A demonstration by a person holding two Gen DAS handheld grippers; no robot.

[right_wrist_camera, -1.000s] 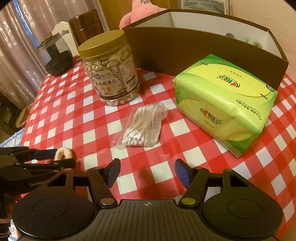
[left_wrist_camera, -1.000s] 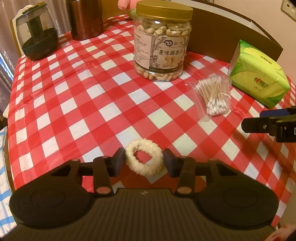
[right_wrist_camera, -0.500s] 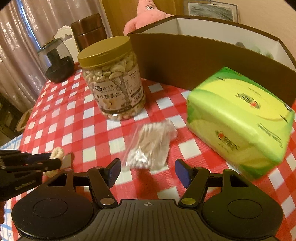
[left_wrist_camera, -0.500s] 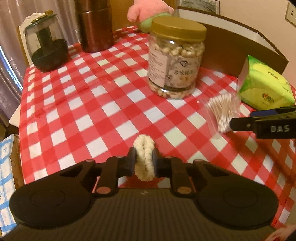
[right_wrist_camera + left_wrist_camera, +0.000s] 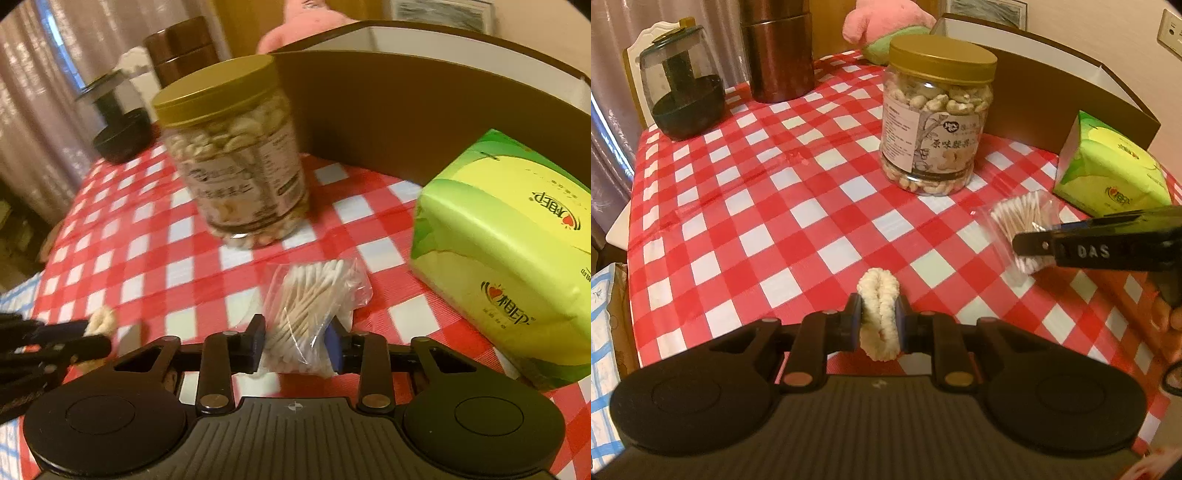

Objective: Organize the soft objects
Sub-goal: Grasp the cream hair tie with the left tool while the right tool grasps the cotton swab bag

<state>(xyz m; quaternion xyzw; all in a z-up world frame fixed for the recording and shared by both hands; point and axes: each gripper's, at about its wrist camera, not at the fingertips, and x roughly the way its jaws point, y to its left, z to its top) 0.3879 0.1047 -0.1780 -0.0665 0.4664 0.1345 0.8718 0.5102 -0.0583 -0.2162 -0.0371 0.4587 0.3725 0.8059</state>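
Red and white checks cover the table (image 5: 746,206), and behind it hang pale curtains (image 5: 605,74); a white chair back (image 5: 646,37) shows at the far left edge. On the cloth stand a dark glass container (image 5: 683,96), a brown cylindrical canister (image 5: 777,55) and a clear jar of cashews (image 5: 936,122) with a gold lid; behind the jar sits a pink plush toy (image 5: 882,26), beside an open brown box (image 5: 1052,99) with a white inside.

The left gripper (image 5: 877,323) points down toward the near part of the table; its fingers are closed on a cream fluffy hair tie (image 5: 879,314), which is squeezed into a narrow upright loop between the pads and looks lifted off the cloth.

The right gripper (image 5: 295,347) is low over a clear bag of cotton swabs (image 5: 314,299), which lies on the table between the jar and a green tissue pack (image 5: 509,258); its fingers have just been closing, and the near end of the bag is between them; both pads seem to touch the plastic, but I cannot tell if they really press it. From the left view this gripper comes in from the right side, over the near end of the same bag; a bit of a person's hand (image 5: 1174,321) shows under it at the edge.
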